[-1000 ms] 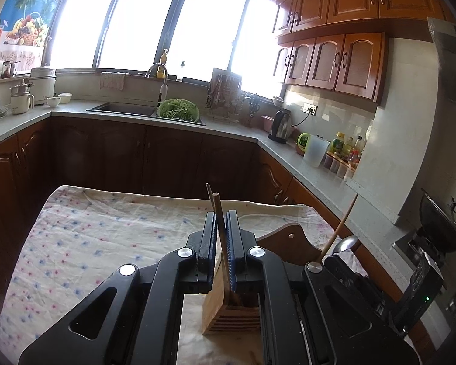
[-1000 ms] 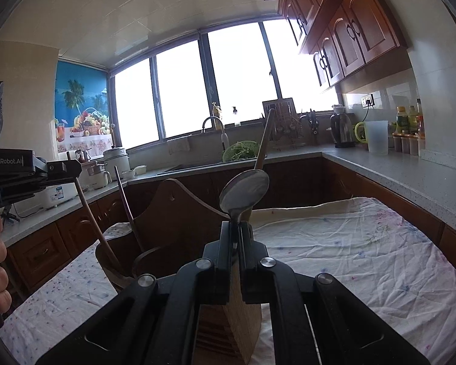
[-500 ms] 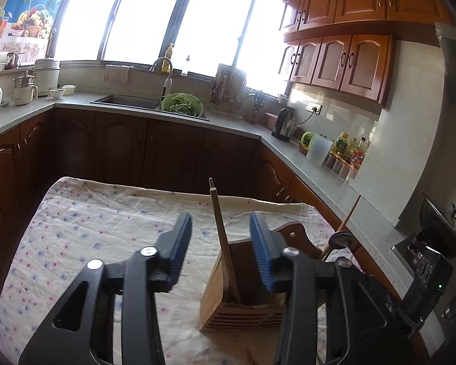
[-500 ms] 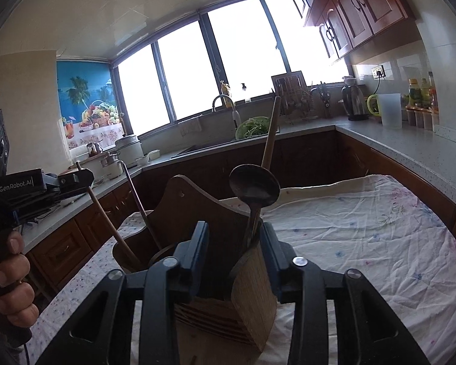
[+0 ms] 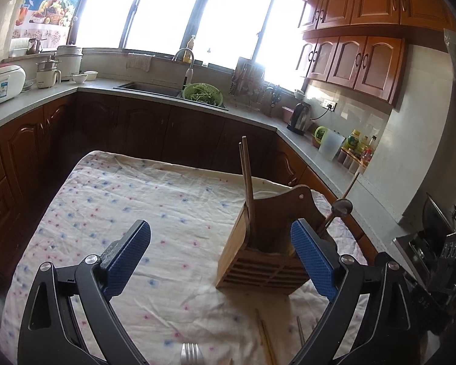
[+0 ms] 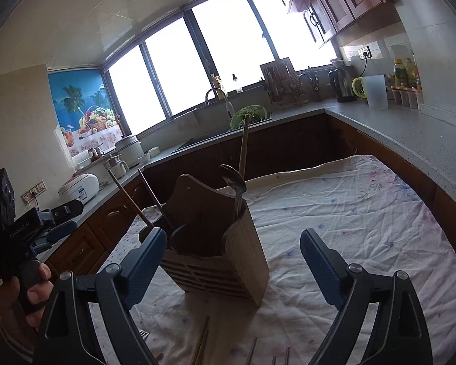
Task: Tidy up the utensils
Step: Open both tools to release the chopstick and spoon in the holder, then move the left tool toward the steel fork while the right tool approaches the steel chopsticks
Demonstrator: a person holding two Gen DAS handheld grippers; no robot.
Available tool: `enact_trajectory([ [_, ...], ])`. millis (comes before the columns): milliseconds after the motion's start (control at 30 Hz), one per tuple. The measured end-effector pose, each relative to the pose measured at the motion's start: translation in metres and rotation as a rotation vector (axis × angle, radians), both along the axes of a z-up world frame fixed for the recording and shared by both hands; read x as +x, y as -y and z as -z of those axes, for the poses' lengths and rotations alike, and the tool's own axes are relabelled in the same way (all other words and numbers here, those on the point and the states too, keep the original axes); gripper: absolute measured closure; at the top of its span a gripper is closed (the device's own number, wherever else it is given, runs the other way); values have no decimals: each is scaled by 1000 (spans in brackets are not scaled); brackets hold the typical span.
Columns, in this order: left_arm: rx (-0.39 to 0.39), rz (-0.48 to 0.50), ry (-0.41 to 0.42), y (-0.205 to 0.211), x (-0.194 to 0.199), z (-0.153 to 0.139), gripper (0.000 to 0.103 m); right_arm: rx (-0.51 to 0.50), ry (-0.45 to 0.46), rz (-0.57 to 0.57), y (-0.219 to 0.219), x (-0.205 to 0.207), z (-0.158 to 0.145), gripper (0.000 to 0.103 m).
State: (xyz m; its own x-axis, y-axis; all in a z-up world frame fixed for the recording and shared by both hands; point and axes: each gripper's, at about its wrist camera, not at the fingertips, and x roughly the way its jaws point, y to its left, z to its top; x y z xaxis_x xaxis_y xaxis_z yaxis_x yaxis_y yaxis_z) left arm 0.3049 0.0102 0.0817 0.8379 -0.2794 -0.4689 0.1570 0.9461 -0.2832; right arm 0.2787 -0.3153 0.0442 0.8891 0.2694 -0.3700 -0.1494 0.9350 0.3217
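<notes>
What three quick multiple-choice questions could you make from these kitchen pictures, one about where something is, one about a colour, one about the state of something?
1. Where does the wooden utensil holder stand?
A. In the sink
B. On the flowered cloth over the table
C. On the grey counter

2. What colour are the pads on the inner faces of the left gripper?
A. Blue
B. Red
C. Yellow

3. What is the state of the metal spoon?
A. Lying flat on the cloth
B. Clamped in the right gripper
C. Standing in the holder, bowl end up, free of both grippers

Answers: B, the holder sits on the cloth, with loose chopsticks lying in front of it. A, the ribbed pads are plainly blue. C, the spoon rises out of the holder while the right gripper's jaws are opening, with nothing pressed between them.
</notes>
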Motion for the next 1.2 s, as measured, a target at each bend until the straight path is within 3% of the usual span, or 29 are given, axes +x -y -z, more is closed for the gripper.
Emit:
enact_trajectory([
  [233, 26, 11, -73, -6, -49, 20, 7, -10, -23, -22, 0, -49, -7, 11],
  [667, 110, 88, -132, 0, -126, 50, 7, -24, -107, -5, 9, -136, 12, 11],
  [1200, 182, 131, -214, 8, -153, 89, 7, -39, -219, 35, 17, -165, 47, 11],
])
